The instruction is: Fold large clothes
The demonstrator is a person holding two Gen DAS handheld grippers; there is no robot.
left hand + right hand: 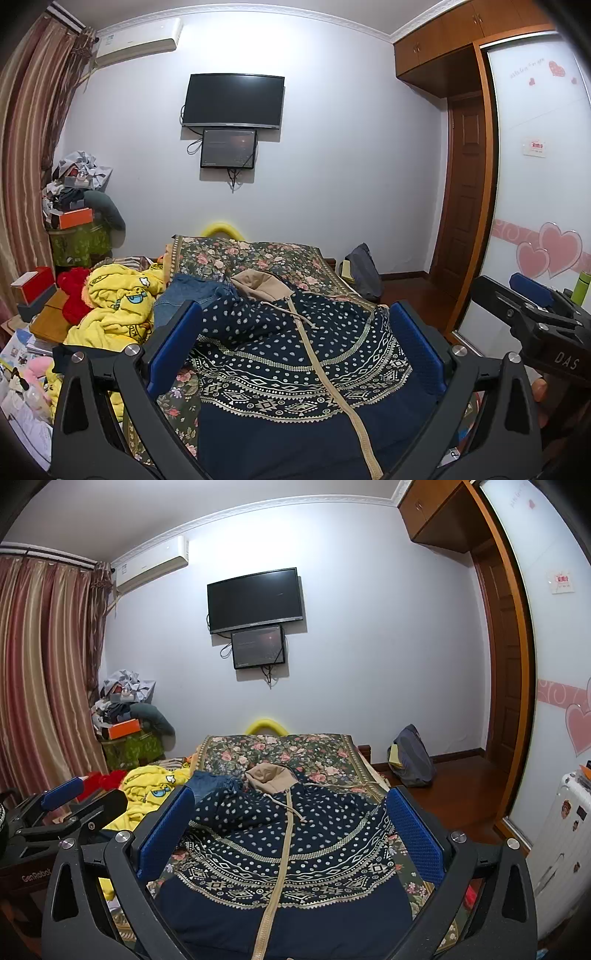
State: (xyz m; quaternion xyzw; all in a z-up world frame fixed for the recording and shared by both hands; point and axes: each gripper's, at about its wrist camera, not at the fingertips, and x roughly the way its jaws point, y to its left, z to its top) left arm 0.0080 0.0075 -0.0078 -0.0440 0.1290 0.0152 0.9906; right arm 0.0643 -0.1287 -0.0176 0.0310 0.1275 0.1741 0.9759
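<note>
A navy hoodie (295,354) with white dots, a patterned band, a beige zipper and a tan hood lies spread on the floral bed cover (258,258); it also shows in the right wrist view (288,842). Its left sleeve is folded across the chest. My left gripper (295,343) is open above the hoodie, holding nothing. My right gripper (291,830) is open above it too, empty. The right gripper shows at the right edge of the left wrist view (535,314); the left gripper shows at the left of the right wrist view (62,812).
A yellow cartoon garment (114,310), blue jeans (188,291) and a red item (74,291) lie left of the hoodie. A cluttered pile (77,206) stands by the curtain. A backpack (413,760) sits on the wood floor, with a wardrobe (535,184) at right.
</note>
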